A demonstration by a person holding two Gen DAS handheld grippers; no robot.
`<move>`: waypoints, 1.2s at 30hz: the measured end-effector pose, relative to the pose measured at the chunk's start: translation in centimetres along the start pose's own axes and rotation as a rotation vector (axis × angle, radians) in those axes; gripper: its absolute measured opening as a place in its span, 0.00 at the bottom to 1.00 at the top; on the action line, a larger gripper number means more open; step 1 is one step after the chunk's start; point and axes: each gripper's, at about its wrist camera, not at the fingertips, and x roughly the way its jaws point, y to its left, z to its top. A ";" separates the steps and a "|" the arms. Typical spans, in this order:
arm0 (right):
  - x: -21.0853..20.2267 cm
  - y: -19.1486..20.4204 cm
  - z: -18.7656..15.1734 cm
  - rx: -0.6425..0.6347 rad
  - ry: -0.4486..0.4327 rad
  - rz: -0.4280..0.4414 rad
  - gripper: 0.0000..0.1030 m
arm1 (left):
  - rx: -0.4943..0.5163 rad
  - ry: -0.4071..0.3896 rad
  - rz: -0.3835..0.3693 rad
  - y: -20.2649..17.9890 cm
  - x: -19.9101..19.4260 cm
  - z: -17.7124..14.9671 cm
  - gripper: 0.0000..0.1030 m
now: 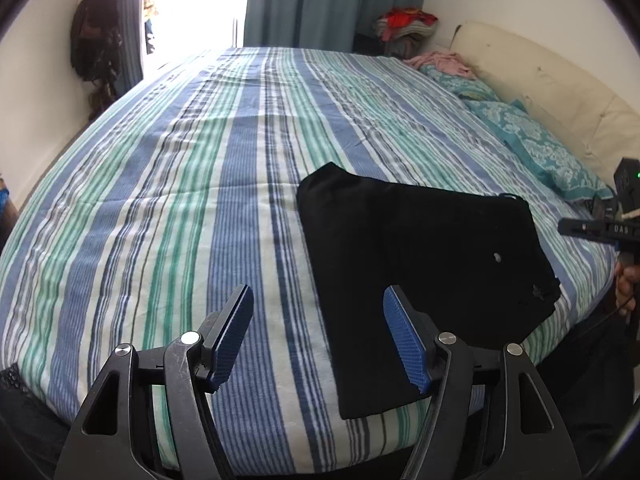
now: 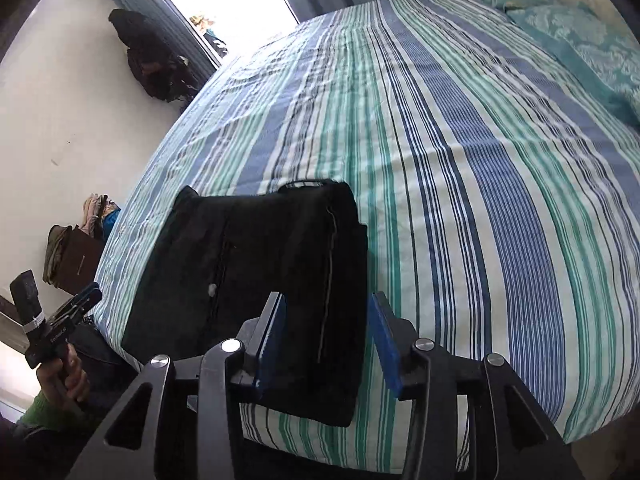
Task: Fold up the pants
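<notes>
Black pants (image 1: 424, 264) are lying folded into a compact block on the striped bedspread (image 1: 200, 184), close to the bed's near edge, with one corner reaching that edge and seeming to hang slightly over it. The left gripper (image 1: 318, 336) is hovering above the near edge beside the block, its fingers spread wide with only bedspread showing between them, gripping nothing. The right gripper (image 2: 326, 340) is sitting low over the block's near end; its blue pads (image 2: 386, 344) are standing apart on either side of the cloth, not pressing it, so the fold appears released. The person's hand (image 2: 66, 372) is showing at the left margin of the right wrist view, holding the other tool. Judgement: folding looks close to done. Risks from here: the block is sitting so near the edge that a nudge could tip it off the bed; a pad dragging across the top layer while lifting away could catch the cloth and peel the fold open; the layers look soft and slightly uneven, so they may slump. Pillows (image 1: 532, 140) are lying along the far side, well apart.
</notes>
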 end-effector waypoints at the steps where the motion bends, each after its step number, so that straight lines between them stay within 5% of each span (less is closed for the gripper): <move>1: -0.4 1.1 1.1 -0.029 -0.023 0.020 0.44 | 0.029 0.011 -0.003 -1.0 0.6 0.1 0.68; 6: 2.6 6.0 4.1 -0.090 -0.069 0.161 0.44 | 0.127 0.122 0.062 -4.5 4.3 -0.7 0.68; 10: 8.8 3.9 3.4 0.040 0.027 0.023 0.39 | 0.113 0.168 0.081 -4.8 5.4 -1.6 0.69; 12: 10.1 1.7 2.6 0.127 0.043 0.008 0.20 | 0.115 0.172 0.092 -5.0 5.3 -1.7 0.70; 15: 8.0 1.9 2.3 0.132 -0.007 0.002 0.23 | 0.129 0.175 0.103 -5.2 5.2 -1.7 0.70; 19: 4.1 5.5 1.4 -0.026 -0.050 -0.043 0.32 | 0.120 0.181 0.105 -5.0 5.3 -1.7 0.70; 25: 0.8 9.3 -3.1 -0.147 -0.058 -0.041 0.35 | 0.112 0.184 0.101 -5.0 5.3 -1.7 0.70; 30: 4.1 7.6 -8.0 -0.087 0.082 -0.123 0.35 | 0.105 0.194 0.097 -4.9 5.4 -1.9 0.73; 36: 3.7 6.7 -9.9 -0.008 0.032 -0.106 0.35 | 0.101 0.186 0.100 -4.8 5.4 -2.3 0.76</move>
